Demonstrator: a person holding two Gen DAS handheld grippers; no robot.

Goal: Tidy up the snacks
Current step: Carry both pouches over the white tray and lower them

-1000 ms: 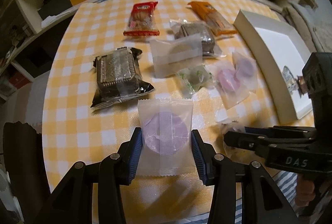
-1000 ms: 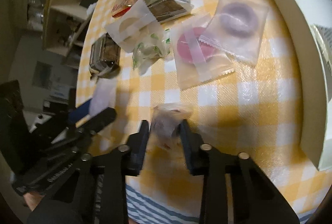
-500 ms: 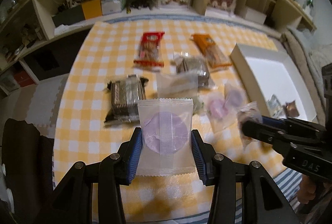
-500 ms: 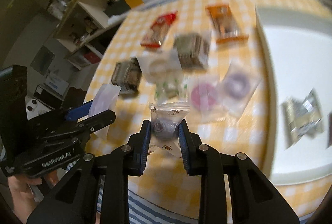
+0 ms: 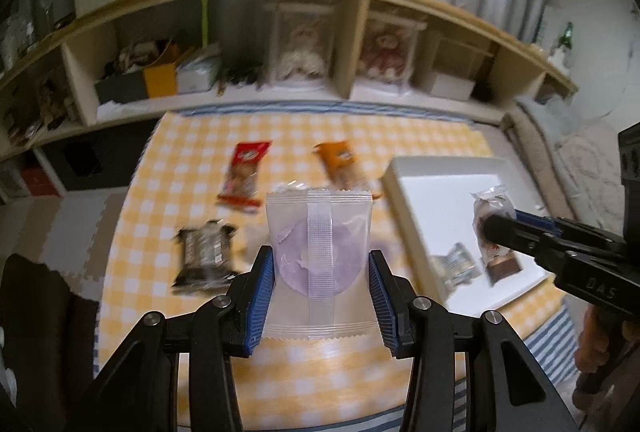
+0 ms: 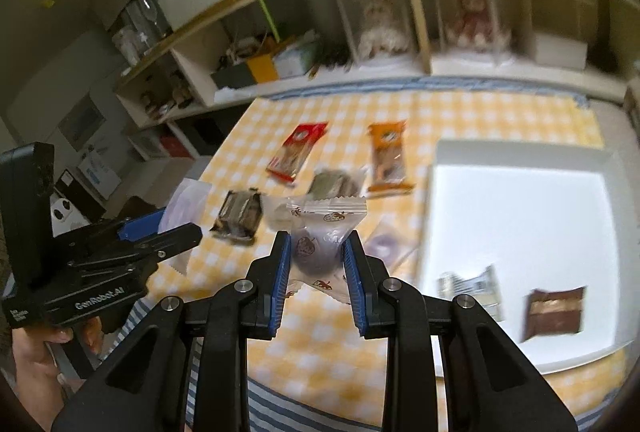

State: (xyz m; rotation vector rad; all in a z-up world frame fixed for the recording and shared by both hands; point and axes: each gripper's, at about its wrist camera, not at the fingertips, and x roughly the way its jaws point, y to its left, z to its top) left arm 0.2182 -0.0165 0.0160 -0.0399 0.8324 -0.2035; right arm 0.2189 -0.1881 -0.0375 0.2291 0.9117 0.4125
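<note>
My left gripper (image 5: 321,264) is shut on a clear packet with a round purple snack (image 5: 319,252), held well above the yellow checked table (image 5: 188,184). My right gripper (image 6: 315,252) is shut on a small clear strawberry-print packet with a dark sweet (image 6: 318,236), also lifted; it shows in the left wrist view (image 5: 493,216) over the white box (image 5: 440,192). The left gripper shows in the right wrist view (image 6: 176,228) at the left. Red (image 6: 298,150), orange (image 6: 386,156) and dark packets (image 6: 240,210) lie on the table.
The white box (image 6: 520,204) at the right holds a silver packet (image 6: 468,284) and a brown packet (image 6: 554,310). A shelf unit (image 5: 320,44) with boxes and dolls stands behind the table. A dark chair back (image 5: 36,312) is at the left.
Both grippers have lifted their packets off the table and risen high above it. The right gripper has moved over toward the white box.
</note>
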